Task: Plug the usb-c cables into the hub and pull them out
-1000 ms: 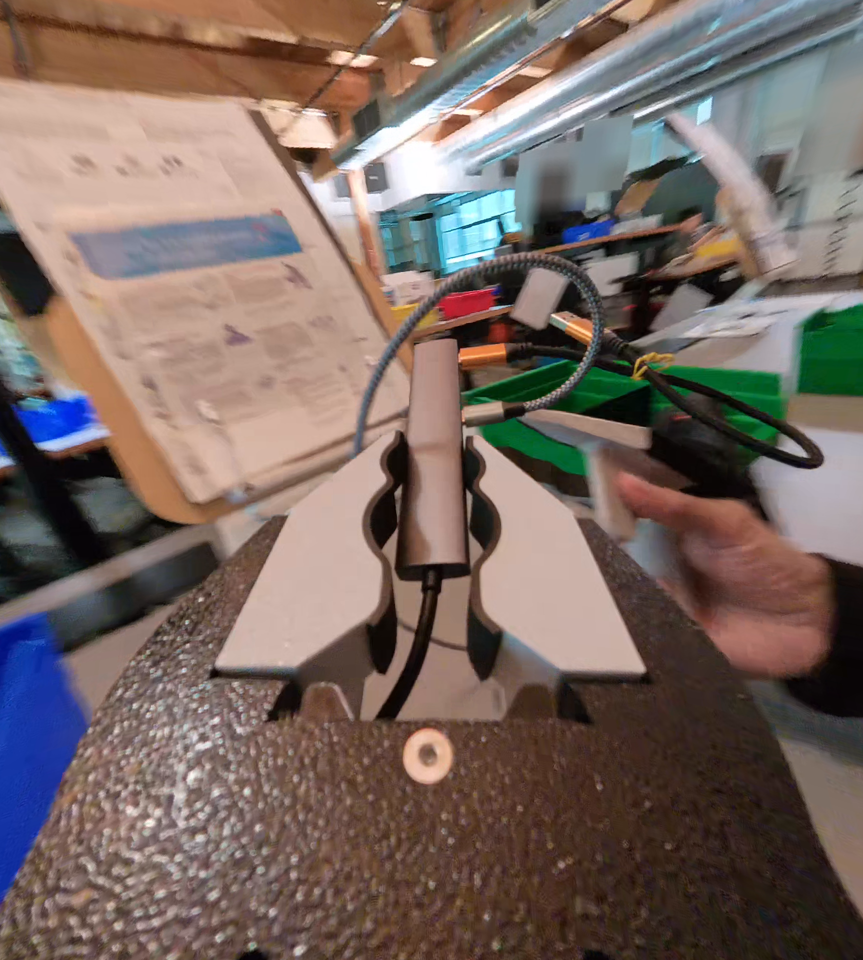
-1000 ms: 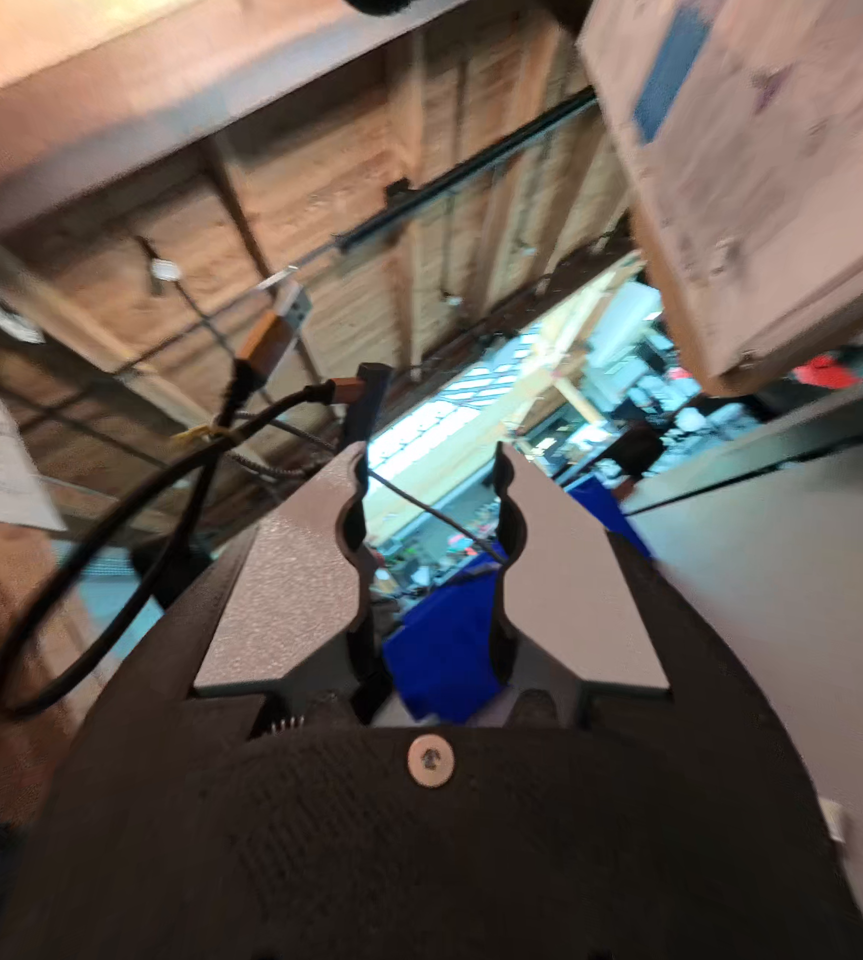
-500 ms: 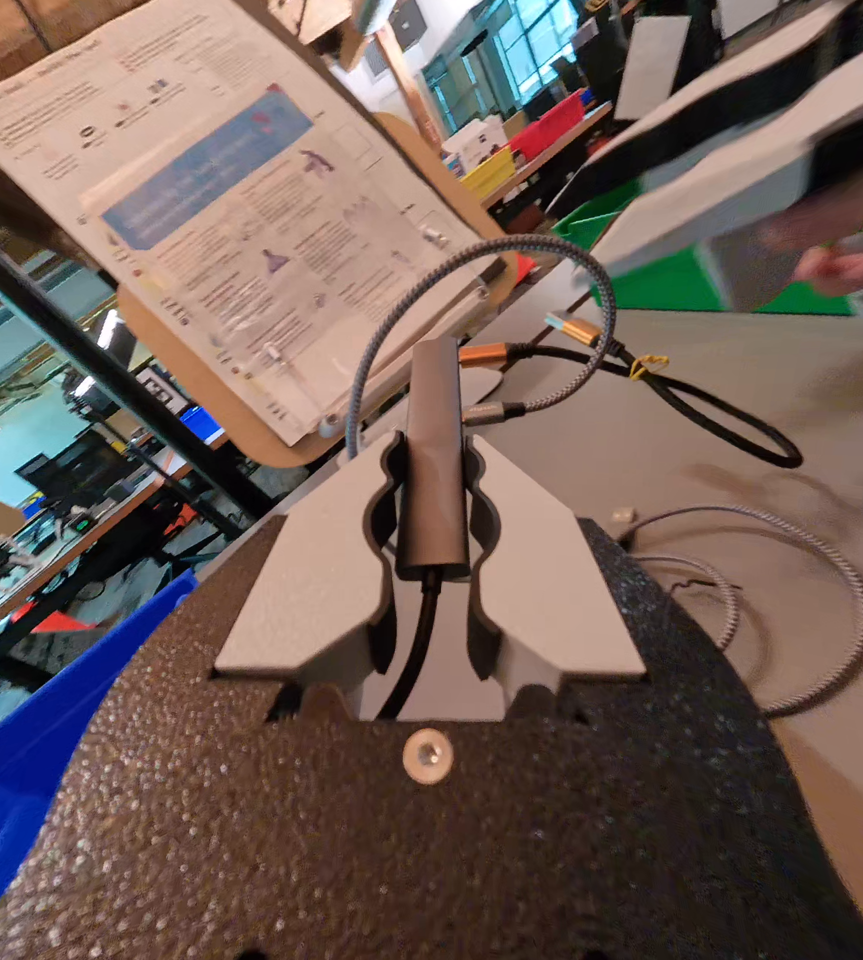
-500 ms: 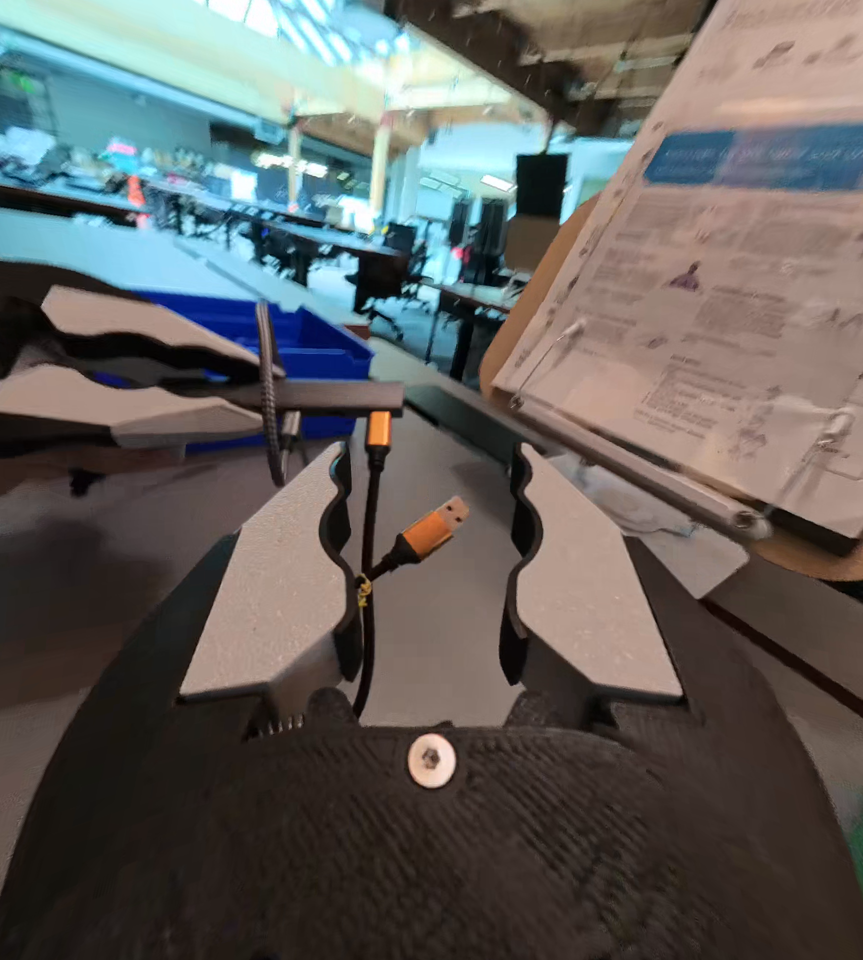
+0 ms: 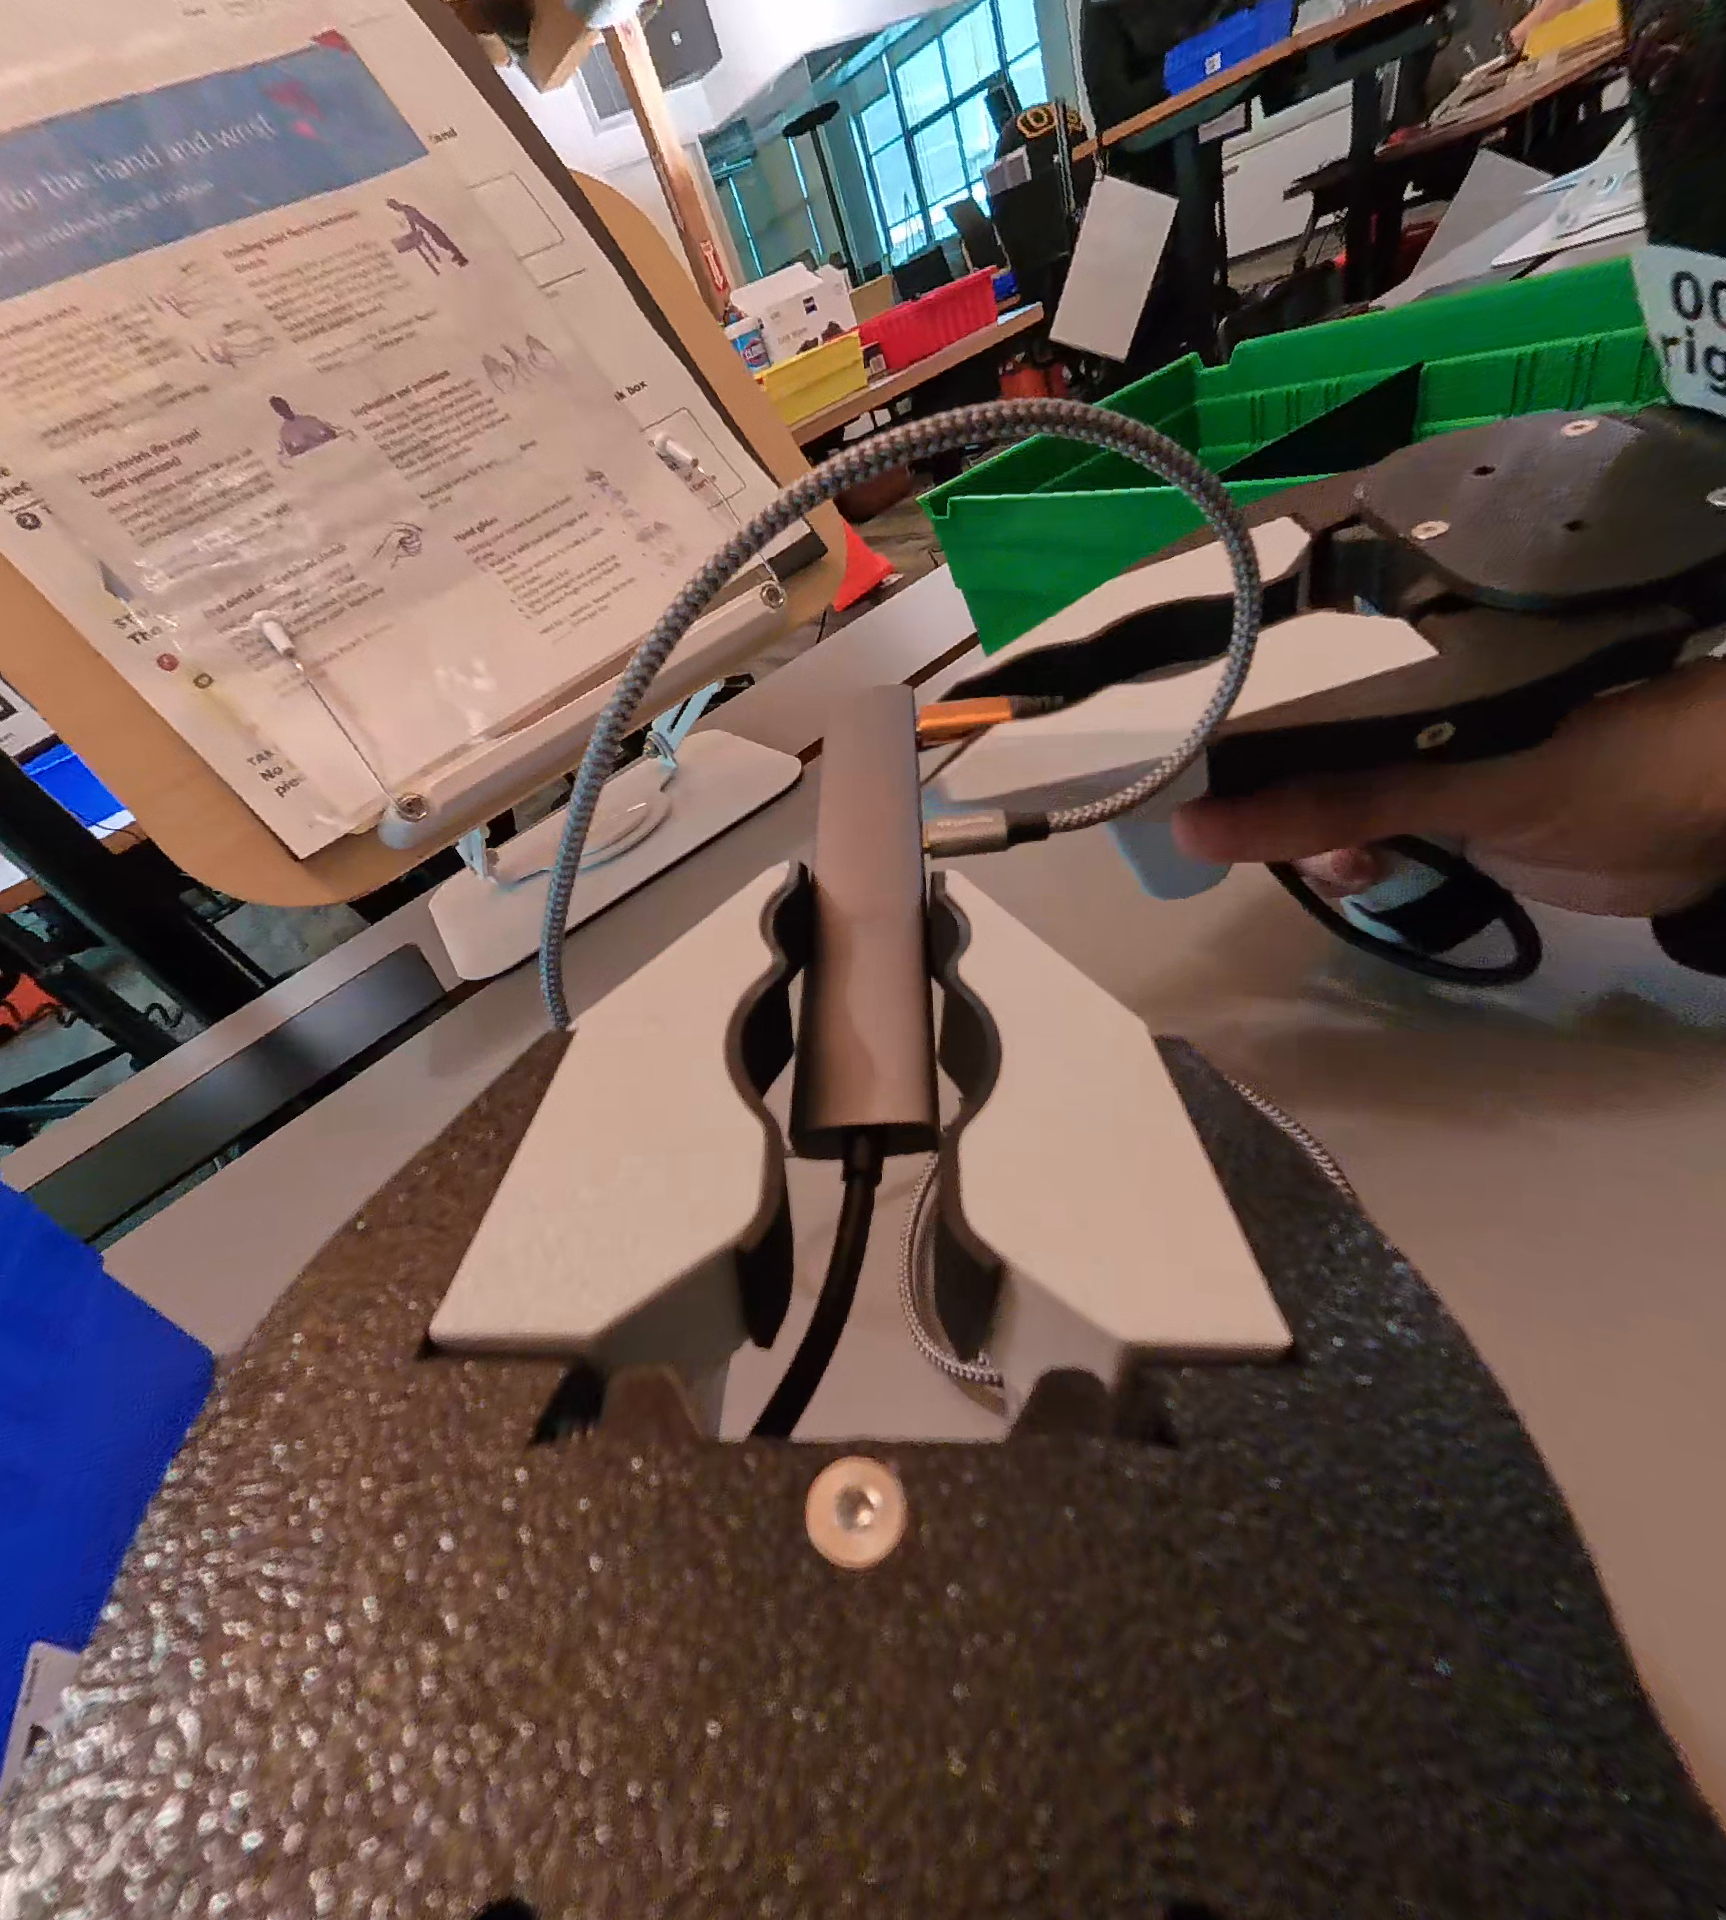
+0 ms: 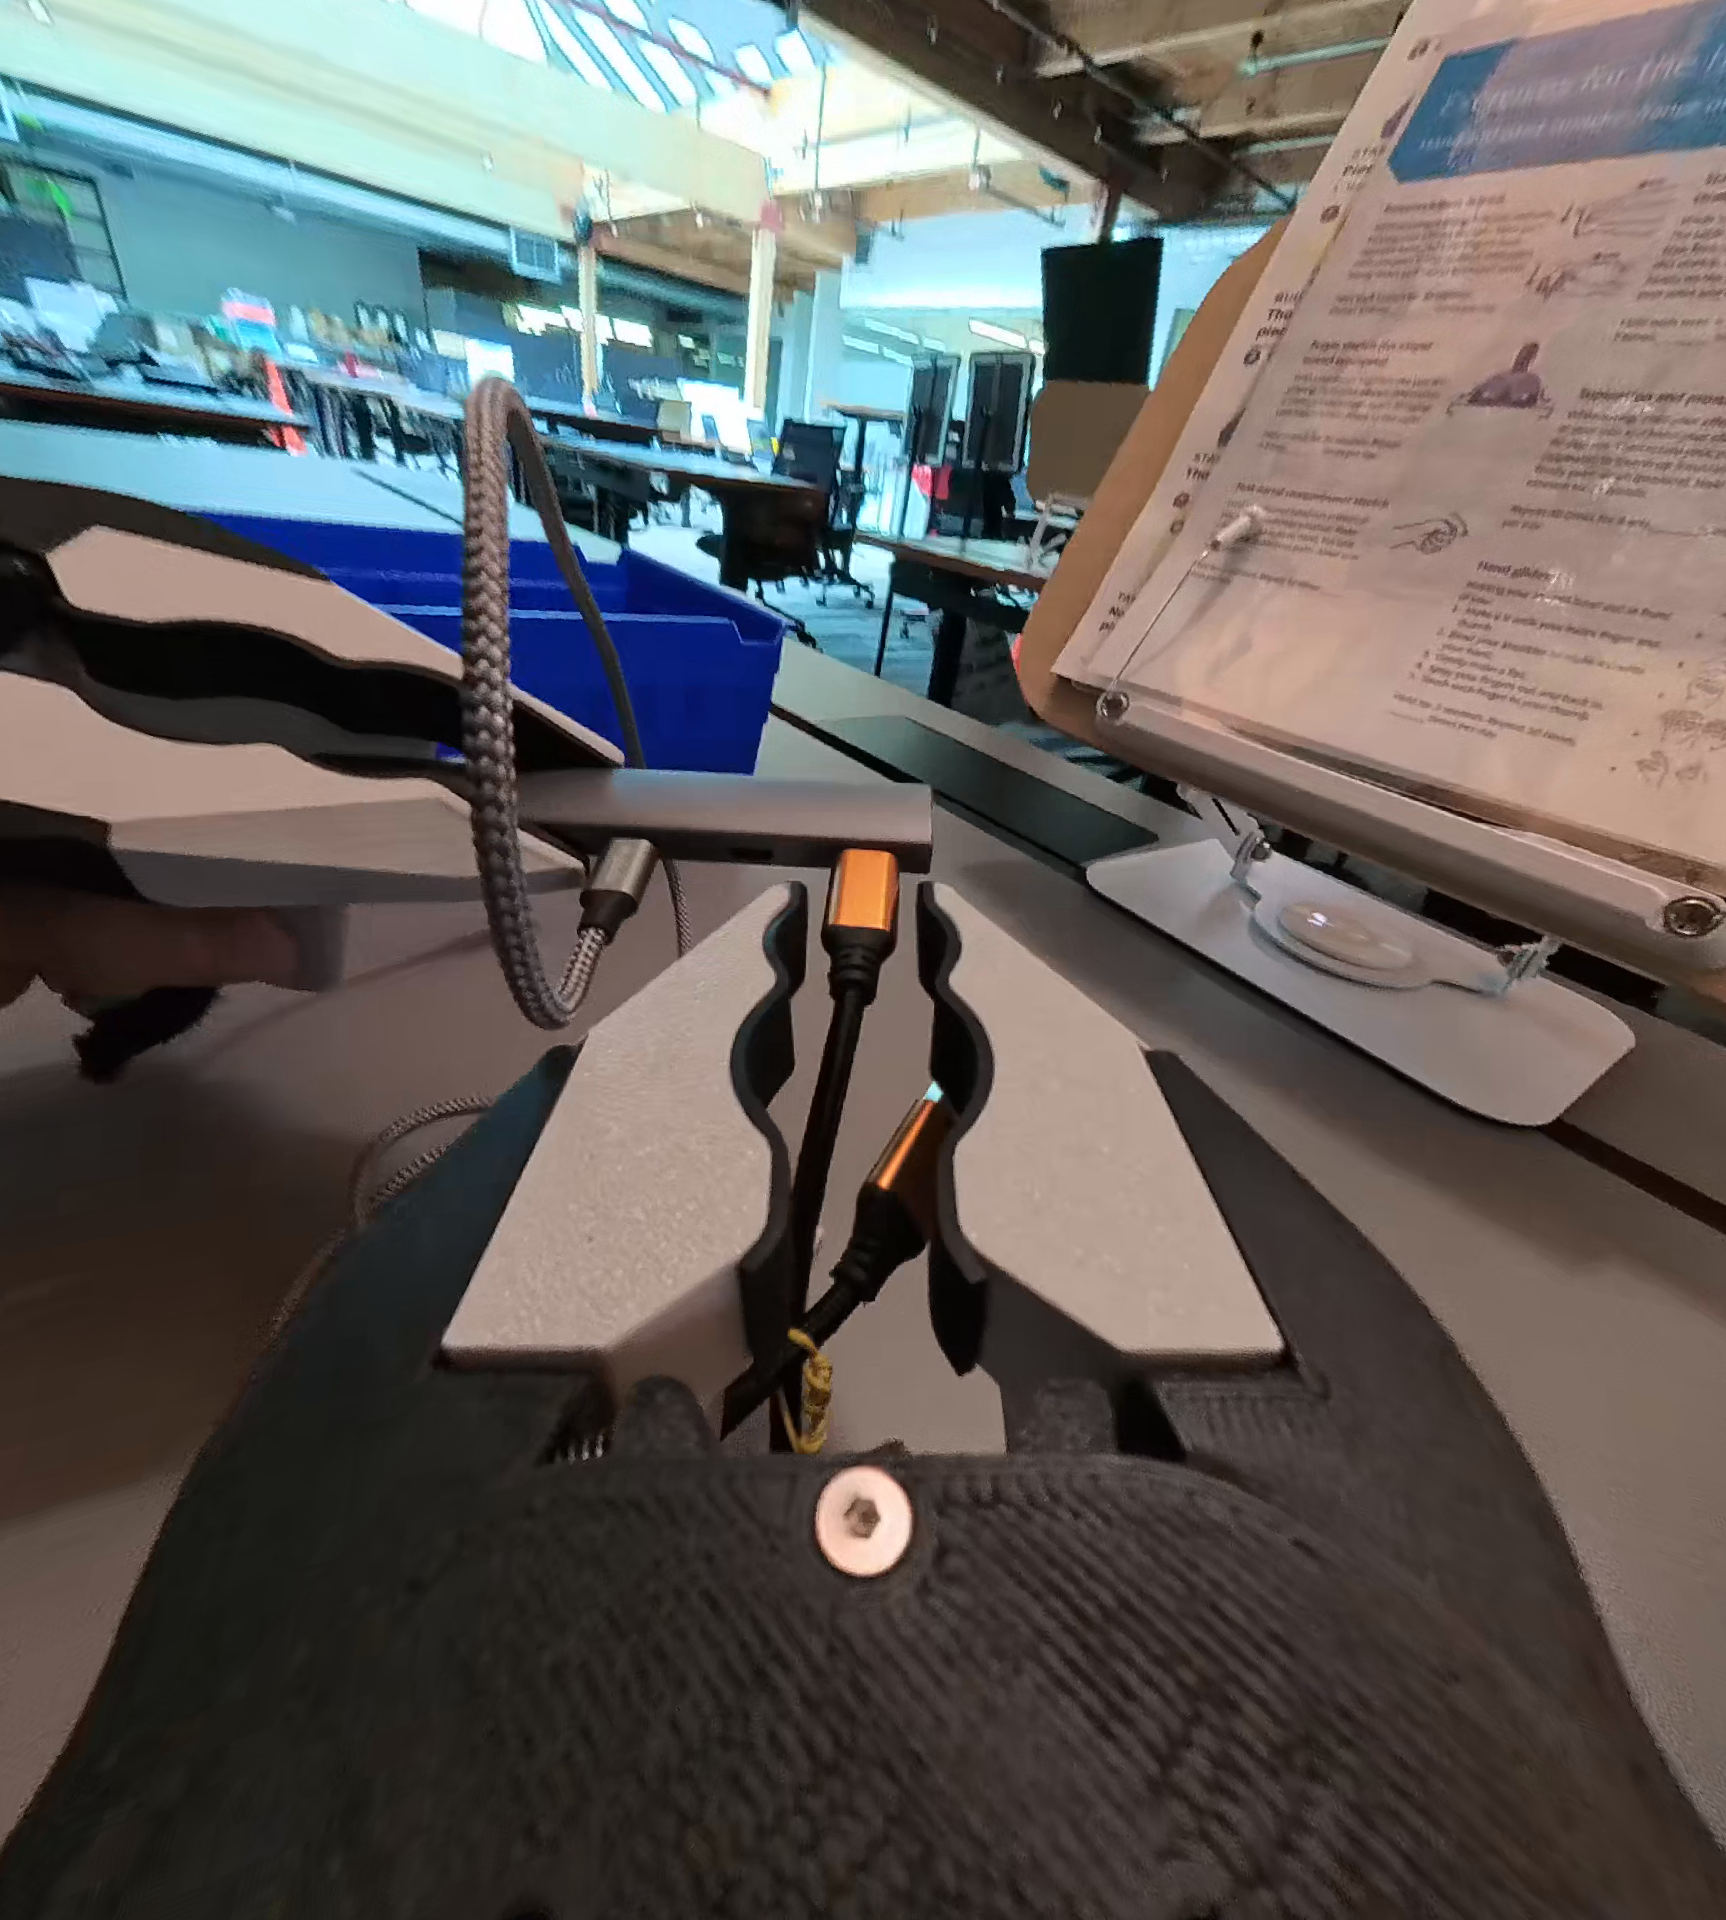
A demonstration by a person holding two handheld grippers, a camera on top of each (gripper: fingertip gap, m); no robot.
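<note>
My left gripper (image 5: 864, 883) is shut on the grey hub (image 5: 864, 790) and holds it above the table. The hub also shows in the right wrist view (image 6: 734, 816), lying level. A grey braided cable (image 5: 942, 457) arcs over, and its silver plug (image 5: 973, 831) sits in the hub's side. An orange plug (image 6: 861, 888) on a black cable (image 6: 823, 1091) is also in the hub. My right gripper (image 6: 857, 899) has its jaws narrowed on either side of this plug, with small gaps showing. The cable's other orange plug (image 6: 906, 1143) hangs between the fingers.
A document stand (image 5: 267, 416) with a printed sheet stands on a metal base (image 6: 1358, 997) behind the hub. A blue bin (image 5: 7, 1403) is at the left and a green bin (image 5: 1254, 447) at the back right. A hand (image 5: 1513, 800) holds the right gripper. My right fingertips sit around 5 cm from my left ones.
My right gripper has swung down from the ceiling view to the hub and narrowed its jaws around the orange plug. My left gripper has tilted down and kept hold of the hub.
</note>
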